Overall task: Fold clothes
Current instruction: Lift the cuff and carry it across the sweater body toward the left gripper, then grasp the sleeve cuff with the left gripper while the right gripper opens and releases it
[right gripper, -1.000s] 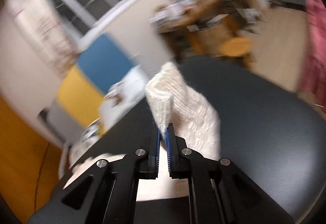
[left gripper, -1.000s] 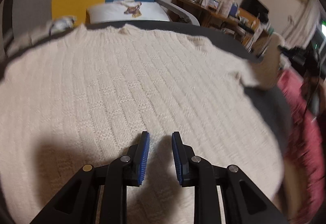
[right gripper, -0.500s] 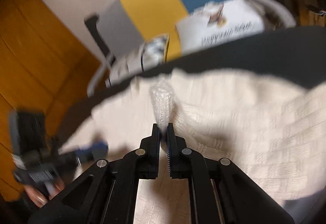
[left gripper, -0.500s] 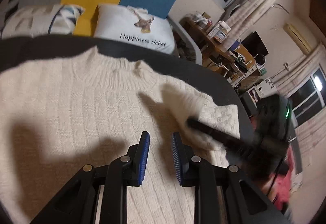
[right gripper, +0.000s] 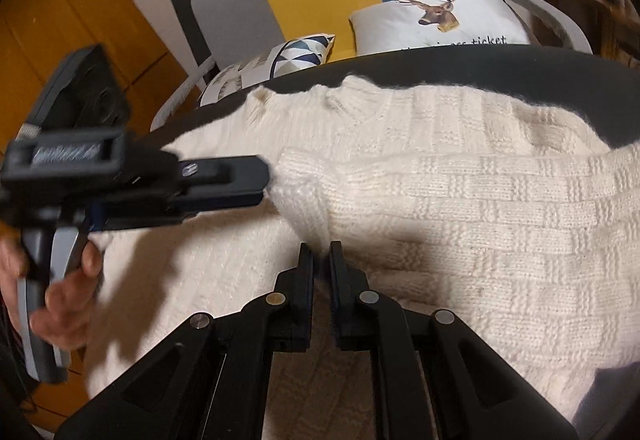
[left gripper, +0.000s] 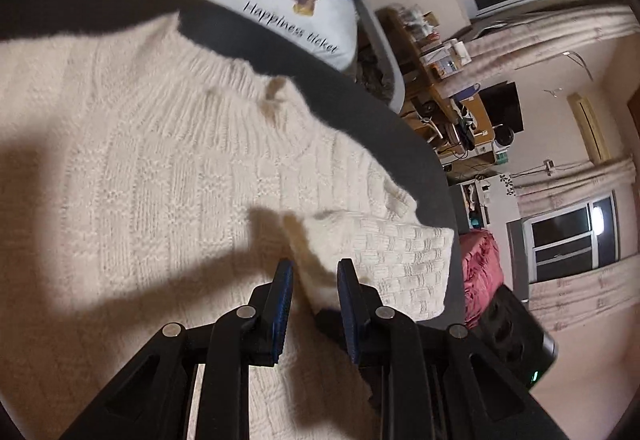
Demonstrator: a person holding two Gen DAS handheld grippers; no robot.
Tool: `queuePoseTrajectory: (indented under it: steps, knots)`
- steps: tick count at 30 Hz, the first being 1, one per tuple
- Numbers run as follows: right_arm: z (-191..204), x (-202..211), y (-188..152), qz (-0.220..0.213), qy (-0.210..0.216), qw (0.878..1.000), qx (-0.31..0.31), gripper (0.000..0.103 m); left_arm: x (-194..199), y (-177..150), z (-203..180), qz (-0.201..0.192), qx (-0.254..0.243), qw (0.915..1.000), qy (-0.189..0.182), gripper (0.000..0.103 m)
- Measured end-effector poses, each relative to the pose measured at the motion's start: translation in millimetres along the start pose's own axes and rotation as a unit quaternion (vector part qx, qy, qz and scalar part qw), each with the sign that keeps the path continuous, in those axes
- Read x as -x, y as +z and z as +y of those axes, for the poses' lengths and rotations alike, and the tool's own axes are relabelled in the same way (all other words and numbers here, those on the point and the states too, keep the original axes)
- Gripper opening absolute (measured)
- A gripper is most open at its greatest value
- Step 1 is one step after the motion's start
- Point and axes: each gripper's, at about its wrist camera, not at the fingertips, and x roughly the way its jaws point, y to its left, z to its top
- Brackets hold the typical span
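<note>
Sweater point(right gripper: 460, 224): cream knit, flat on dark table point(right gripper: 520, 64), frame centre; sleeve folded across the body.
Right gripper point(right gripper: 318, 254): narrow, pinching the cuff.
Left gripper point(left gripper: 314, 278): wide, holding nothing.
Risk: early release lets sleeve spring back.

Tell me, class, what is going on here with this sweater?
A person holding a gripper in each hand is folding a cream knit sweater laid flat on a dark round table. The right gripper is pinching the sleeve cuff and holds the sleeve across the sweater's body. The left gripper hovers open just over the same cuff, gripping nothing. Two cushions sit behind the table. Only this sleeve looks folded in.
</note>
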Motion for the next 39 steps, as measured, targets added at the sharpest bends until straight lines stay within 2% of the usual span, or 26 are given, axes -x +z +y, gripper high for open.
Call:
queuePoseTrajectory:
  steps: [7,11,15,17,18,20,22,25,31,34,37,38,39]
  knots:
    - [16.7,-2.2,-5.2,-0.003,-0.032,0.997,0.066,0.01,-11.4,7.7,14.4,0.013,0.055,0.9976,-0.039,0.022]
    - [27.3,-3.6,-8.7,-0.003,-0.052,0.993,0.102,0.01,-20.6,4.4,13.4,0.042,0.034,0.9982,-0.024,0.022]
    - [29.3,-6.3,-9.1,0.0,-0.054,0.993,0.108,0.011,-32.1,-0.3,3.8,0.055,0.017,0.9981,-0.023,0.022]
    - [28.1,-3.9,-8.7,-0.001,-0.048,0.993,0.104,0.019,-32.9,-2.6,-4.7,0.045,0.0,0.9989,-0.012,0.015]
    - [26.9,0.0,-9.1,-0.003,-0.049,0.994,0.099,0.024,-30.9,-3.6,-10.2,0.035,-0.016,0.9992,0.003,0.005]
    - [23.6,9.9,-10.9,-0.009,-0.05,0.995,0.086,0.031,-22.7,-5.1,-20.5,0.015,-0.042,0.9989,0.016,0.006]
    - [11.6,32.4,-21.3,-0.026,-0.041,0.997,0.054,0.051,-8.5,-3.8,-41.0,-0.013,-0.072,0.9972,0.013,0.006]
    - [-20.9,74.7,-48.3,-0.061,-0.01,0.997,-0.035,0.063,11.3,5.4,-79.9,-0.04,-0.113,0.9927,-0.01,0.006]
    - [-75.6,128.4,-103.6,-0.109,0.036,0.977,-0.182,0.064,34.1,26.0,-182.1,-0.075,-0.221,0.9724,-0.004,0.006]
    - [-88.9,136.0,-110.1,-0.134,0.051,0.966,-0.215,0.065,47.7,38.7,-222.4,-0.106,-0.246,0.9634,-0.008,0.006]
    - [-98.5,133.6,-105.3,-0.149,0.055,0.958,-0.238,0.07,55.1,52.0,-249.5,-0.13,-0.264,0.9558,0.005,0.006]
    - [-103.6,132.7,-103.5,-0.16,0.069,0.952,-0.252,0.07,58.0,56.2,-251.3,-0.137,-0.265,0.9543,0.011,0.006]
    - [-112.2,131.3,-102.5,-0.175,0.099,0.939,-0.28,0.07,61.1,59.5,-249.0,-0.14,-0.264,0.9543,0.014,0.006]
